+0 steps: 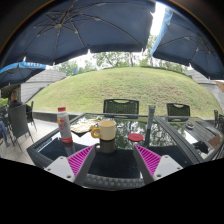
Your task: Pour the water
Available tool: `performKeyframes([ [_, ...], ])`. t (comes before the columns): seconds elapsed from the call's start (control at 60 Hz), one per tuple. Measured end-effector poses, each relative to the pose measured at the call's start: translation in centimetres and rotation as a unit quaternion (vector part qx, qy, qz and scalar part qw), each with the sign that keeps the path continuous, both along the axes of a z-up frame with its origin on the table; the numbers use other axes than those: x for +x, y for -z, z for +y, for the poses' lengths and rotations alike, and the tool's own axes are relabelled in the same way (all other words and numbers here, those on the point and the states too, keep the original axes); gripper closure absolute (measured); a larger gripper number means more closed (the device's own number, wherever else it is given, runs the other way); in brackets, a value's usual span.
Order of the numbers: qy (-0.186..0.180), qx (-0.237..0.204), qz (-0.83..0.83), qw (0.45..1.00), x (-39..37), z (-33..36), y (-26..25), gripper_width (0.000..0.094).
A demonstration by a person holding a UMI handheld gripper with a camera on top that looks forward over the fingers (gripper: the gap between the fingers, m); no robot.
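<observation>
A yellow mug point(105, 130) stands on the dark glass table point(50, 150), just ahead of my fingers and nearer the left one. Left of the mug is a clear bottle with a red cap point(64, 125). A tall clear glass or bottle point(150, 122) rises beyond the right finger, with a small red round lid point(135, 136) beside it. My gripper point(114, 151) is open, its magenta pads point(80, 160) spread wide with nothing held between them.
Flat items lie on the table behind the mug point(83, 127). Dark chairs point(121, 106) stand at the table's far side and one at the left point(17, 122). Blue umbrellas point(90, 25) hang overhead. A lawn point(130, 85) lies beyond.
</observation>
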State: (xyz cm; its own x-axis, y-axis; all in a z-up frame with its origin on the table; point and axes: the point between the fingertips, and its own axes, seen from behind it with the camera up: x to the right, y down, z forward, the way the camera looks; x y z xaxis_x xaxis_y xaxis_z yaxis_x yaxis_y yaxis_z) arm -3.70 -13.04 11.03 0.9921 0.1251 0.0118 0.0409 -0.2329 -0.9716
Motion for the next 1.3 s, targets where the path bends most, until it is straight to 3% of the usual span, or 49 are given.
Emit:
performKeyframes([
  [0.2, -0.013, 0.013, -0.016, 1.000, -0.8, 0.2, -0.2, 0.0097],
  [0.35, -0.057, 0.026, -0.008, 0.998, -4.9, 2.0, -0.9, 0.0106],
  [0.617, -0.156, 0.047, 0.031, 0.986, -19.4, 8.6, -1.9, 0.0103],
  [0.733, -0.157, 0.041, 0.030, 0.986, -24.0, 12.2, -0.8, 0.0100],
  [0.967, -0.107, 0.057, 0.035, 0.992, -27.2, 19.4, -0.6, 0.0099],
  [1.0, -0.105, 0.061, 0.033, 0.992, -27.5, 20.0, -0.5, 0.0149],
  [1.05, -0.104, 0.064, 0.020, 0.992, -27.7, 20.5, 0.0, 0.0421],
  [1.15, -0.085, 0.078, -0.001, 0.993, -26.7, 21.0, 0.0, 0.0452],
  [1.233, -0.087, 0.079, 0.011, 0.993, -27.0, 21.0, -0.2, 0.0589],
  [1.3, -0.080, 0.080, 0.037, 0.993, -26.4, 21.3, -0.3, 0.0618],
])
